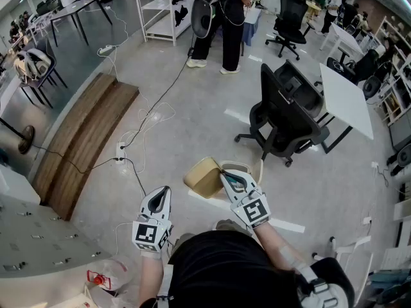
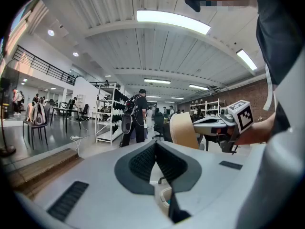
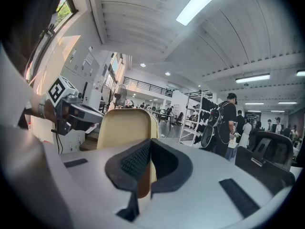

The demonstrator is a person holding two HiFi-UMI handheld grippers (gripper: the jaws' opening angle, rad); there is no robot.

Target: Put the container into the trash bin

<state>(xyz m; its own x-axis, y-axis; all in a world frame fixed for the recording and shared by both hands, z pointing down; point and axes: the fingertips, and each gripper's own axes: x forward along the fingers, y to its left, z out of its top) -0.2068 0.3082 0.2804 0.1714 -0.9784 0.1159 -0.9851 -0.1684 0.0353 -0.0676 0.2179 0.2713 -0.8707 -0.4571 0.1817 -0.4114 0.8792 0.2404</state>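
The container (image 1: pixel 204 176) is a tan, box-like paper piece, held up at waist height over the floor. My right gripper (image 1: pixel 226 175) is shut on its edge; in the right gripper view the tan wall (image 3: pixel 126 130) stands clamped between the dark pads (image 3: pixel 136 161). My left gripper (image 1: pixel 163 192) is a little to the left and lower, shut with nothing in it, its pads (image 2: pixel 143 161) meeting at the tip. From the left gripper view the container (image 2: pixel 183 130) and the right gripper (image 2: pixel 209 123) show to the right. A pale rim (image 1: pixel 247 166) peeks out behind the right gripper; I cannot tell what it is.
A black office chair (image 1: pixel 289 117) and a white table (image 1: pixel 347 98) stand ahead on the right. Cables (image 1: pixel 138 130) run over the grey floor beside a wooden step (image 1: pixel 83 140) on the left. A person (image 1: pixel 221 18) stands by a shelf (image 1: pixel 164 5) at the far end.
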